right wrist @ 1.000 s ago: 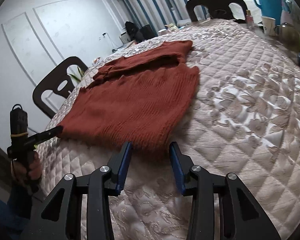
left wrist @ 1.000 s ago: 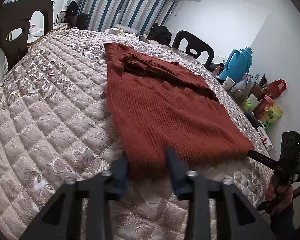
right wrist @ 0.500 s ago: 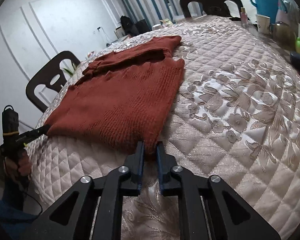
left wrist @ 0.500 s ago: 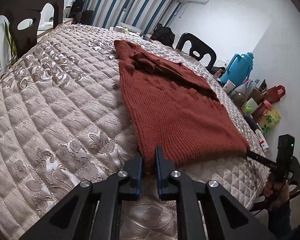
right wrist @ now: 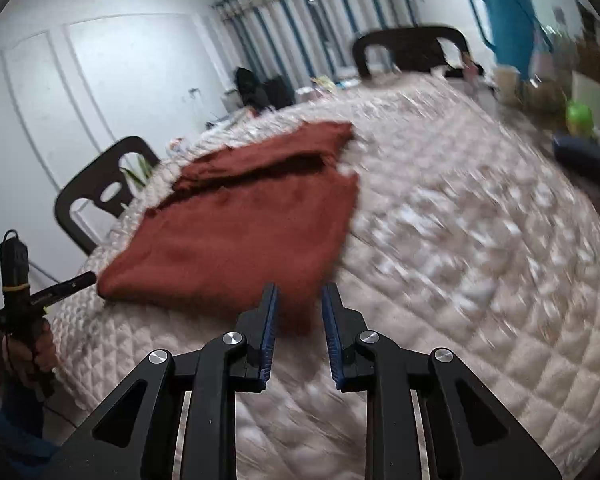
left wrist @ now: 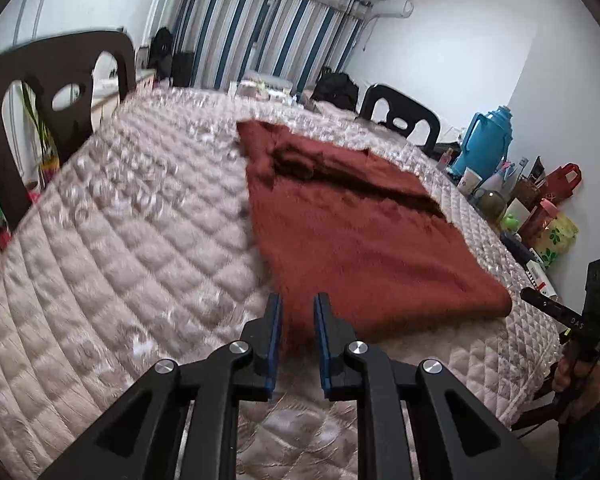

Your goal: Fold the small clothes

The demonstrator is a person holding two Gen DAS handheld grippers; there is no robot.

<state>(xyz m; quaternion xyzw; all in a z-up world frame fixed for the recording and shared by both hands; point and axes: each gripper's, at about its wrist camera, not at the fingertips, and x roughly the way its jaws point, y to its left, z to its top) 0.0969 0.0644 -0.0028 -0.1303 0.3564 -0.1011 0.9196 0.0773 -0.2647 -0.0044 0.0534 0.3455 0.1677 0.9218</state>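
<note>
Rust-red knitted garment [left wrist: 352, 232] flat on quilted surface [left wrist: 140, 240], long axis running away from both grippers. Left gripper [left wrist: 298, 320] and right gripper [right wrist: 298, 312]: fingers slightly parted around near hem corners, grip uncertain, equally near.

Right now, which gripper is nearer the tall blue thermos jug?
Right. The right gripper is at the rust-red knitted sweater's near corner on the thermos jug's side; the left gripper is at the opposite near corner.
</note>
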